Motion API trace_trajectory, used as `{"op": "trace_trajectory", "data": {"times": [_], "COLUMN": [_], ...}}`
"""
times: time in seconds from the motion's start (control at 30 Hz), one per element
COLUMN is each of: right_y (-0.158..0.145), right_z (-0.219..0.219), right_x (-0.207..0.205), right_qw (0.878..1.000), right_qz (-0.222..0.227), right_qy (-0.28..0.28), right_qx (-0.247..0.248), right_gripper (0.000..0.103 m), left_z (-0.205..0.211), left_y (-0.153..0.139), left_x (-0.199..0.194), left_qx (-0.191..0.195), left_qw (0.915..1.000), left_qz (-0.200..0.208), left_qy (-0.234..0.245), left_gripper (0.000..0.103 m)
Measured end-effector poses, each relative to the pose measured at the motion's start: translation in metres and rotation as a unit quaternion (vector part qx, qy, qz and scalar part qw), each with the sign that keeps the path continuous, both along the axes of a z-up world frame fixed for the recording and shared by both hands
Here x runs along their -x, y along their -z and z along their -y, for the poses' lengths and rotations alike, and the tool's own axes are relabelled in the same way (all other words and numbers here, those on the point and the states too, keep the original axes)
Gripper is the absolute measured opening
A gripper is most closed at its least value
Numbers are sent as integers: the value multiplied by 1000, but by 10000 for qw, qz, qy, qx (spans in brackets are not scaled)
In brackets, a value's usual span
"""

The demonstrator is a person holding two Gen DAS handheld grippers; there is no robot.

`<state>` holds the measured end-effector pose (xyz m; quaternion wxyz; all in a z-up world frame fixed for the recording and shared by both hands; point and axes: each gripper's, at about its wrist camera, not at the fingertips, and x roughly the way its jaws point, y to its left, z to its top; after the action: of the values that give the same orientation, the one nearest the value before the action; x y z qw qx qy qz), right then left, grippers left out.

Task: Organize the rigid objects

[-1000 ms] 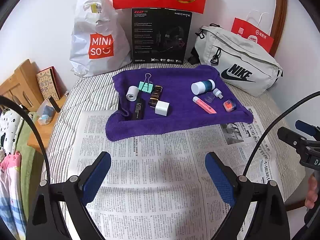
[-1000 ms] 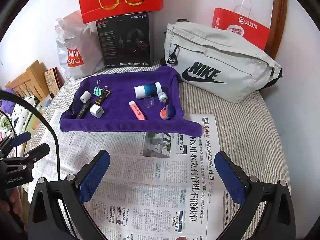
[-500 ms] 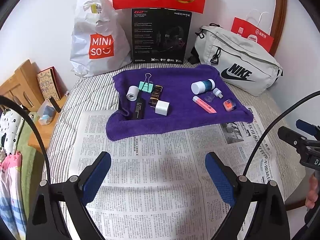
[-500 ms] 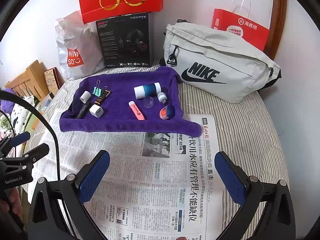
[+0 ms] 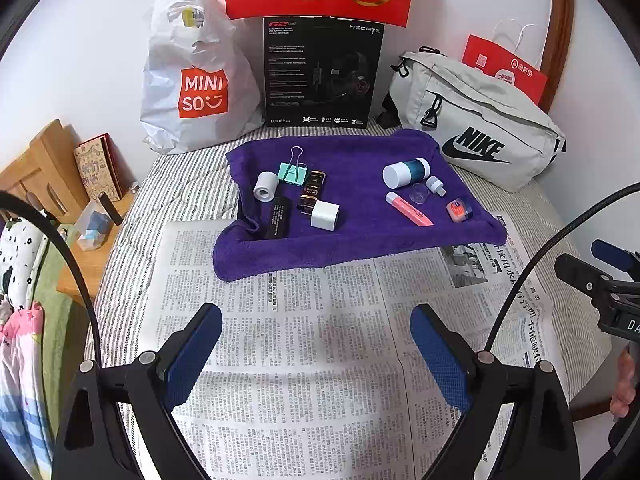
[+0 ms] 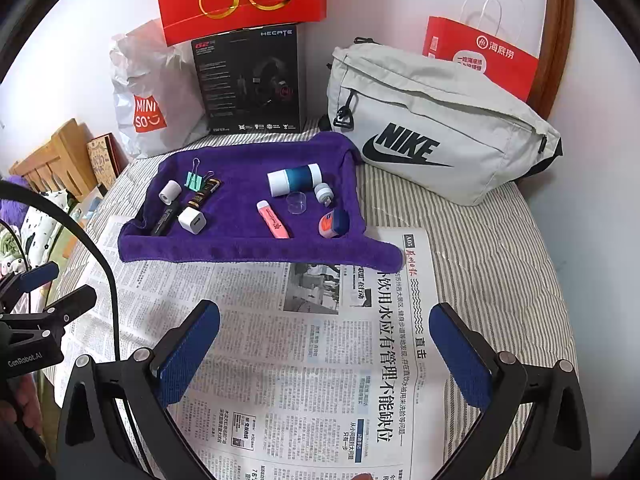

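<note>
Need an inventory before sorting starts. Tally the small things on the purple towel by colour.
White: 3, roll, charger, small cap
Black: 2, flat stick, gold-trimmed tube
Green: 1, binder clip
White and teal: 1, bottle
Pink: 1, tube
Clear: 1, cup
Orange and blue: 1, case
Total: 10

I am looking at a white wall (image 5: pixel 80 40) rising behind a bed covered in a grey-striped sheet (image 6: pixel 500 248). A curved wooden frame (image 6: pixel 560 20) is running up the wall at the right. At the left, a light wooden bedside stand (image 5: pixel 44 160) is sitting just beside the bed. Soft, even light is falling across everything.
</note>
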<state>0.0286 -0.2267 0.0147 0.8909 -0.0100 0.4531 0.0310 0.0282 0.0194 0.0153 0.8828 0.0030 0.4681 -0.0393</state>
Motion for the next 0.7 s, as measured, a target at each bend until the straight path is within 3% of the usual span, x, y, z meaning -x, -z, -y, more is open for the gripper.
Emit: {"op": "trace_trajectory", "data": {"times": [0.7], "right_y": [1], "right_z": [-1], "right_x": [1], "right_qw": [10000], "right_qz": [-17], "right_qy": [-1], "right_qx": [17], "right_gripper": [103], "left_z": [-2], "left_y": [-2], "left_x": [2], "left_qx": [10], "left_qw": [10000], "left_qz": [20], "left_qy": [-10], "left_gripper": [96]}}
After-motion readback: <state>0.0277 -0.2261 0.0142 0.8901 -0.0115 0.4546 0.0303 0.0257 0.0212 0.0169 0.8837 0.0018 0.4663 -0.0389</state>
